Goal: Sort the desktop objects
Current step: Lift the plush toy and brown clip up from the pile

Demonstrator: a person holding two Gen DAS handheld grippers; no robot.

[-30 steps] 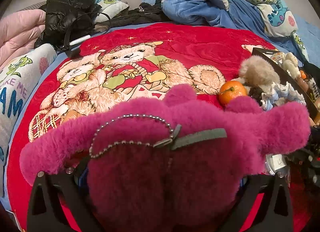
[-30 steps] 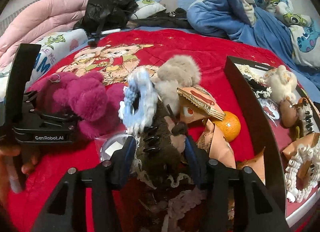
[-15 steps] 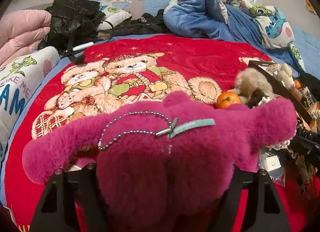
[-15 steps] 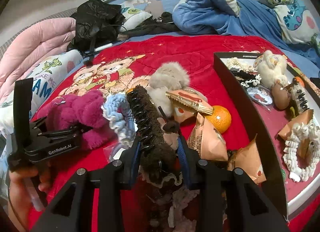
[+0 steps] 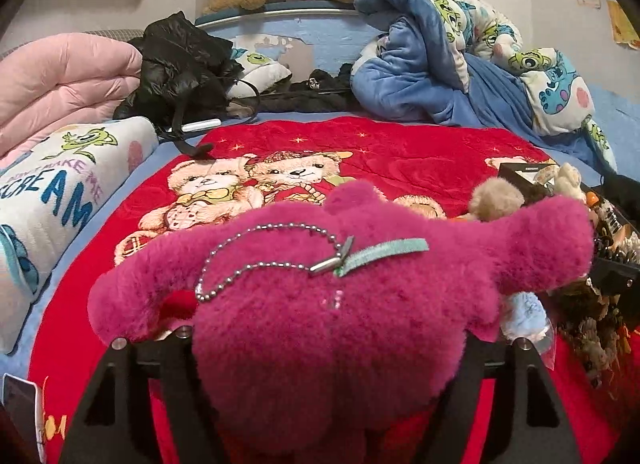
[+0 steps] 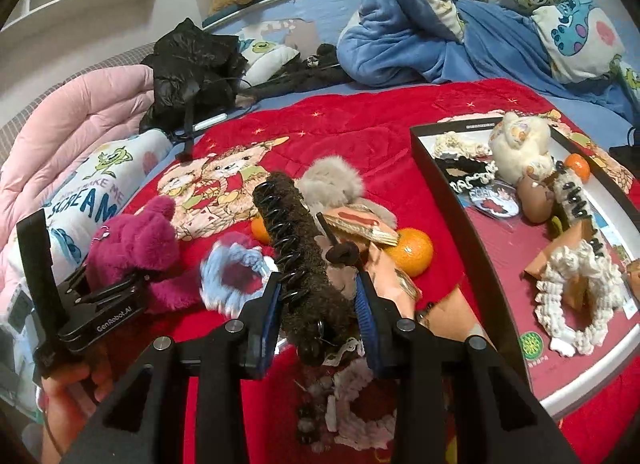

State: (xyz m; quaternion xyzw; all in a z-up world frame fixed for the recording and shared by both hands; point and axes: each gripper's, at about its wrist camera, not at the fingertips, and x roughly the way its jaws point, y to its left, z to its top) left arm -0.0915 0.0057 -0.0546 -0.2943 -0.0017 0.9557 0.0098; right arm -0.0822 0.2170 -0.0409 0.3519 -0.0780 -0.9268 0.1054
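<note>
My left gripper [image 5: 324, 348] is shut on a magenta plush toy [image 5: 340, 296] with a ball chain, held above the red bear blanket [image 5: 400, 152]; the toy hides the fingertips. The toy also shows in the right wrist view [image 6: 136, 240]. My right gripper [image 6: 316, 304] is shut on a brown furry hair claw clip [image 6: 296, 248], lifted off the blanket. Below it lie a blue scrunchie [image 6: 232, 272], an orange [image 6: 412, 252], a grey pompom [image 6: 332, 184] and snack wrappers [image 6: 360, 224]. A black-rimmed tray [image 6: 464, 216] on the right holds hair accessories and small toys.
A pink quilt [image 6: 72, 120], a black jacket [image 6: 192, 64] and a blue blanket [image 6: 400, 32] lie at the back. A printed pillow [image 5: 52, 192] lies at the left. A lace scrunchie [image 6: 352, 404] lies beneath the right gripper.
Both grippers have risen from the blanket. The right one lifted the brown clip clear of the blue scrunchie, which dropped back. The left one raised the magenta plush.
</note>
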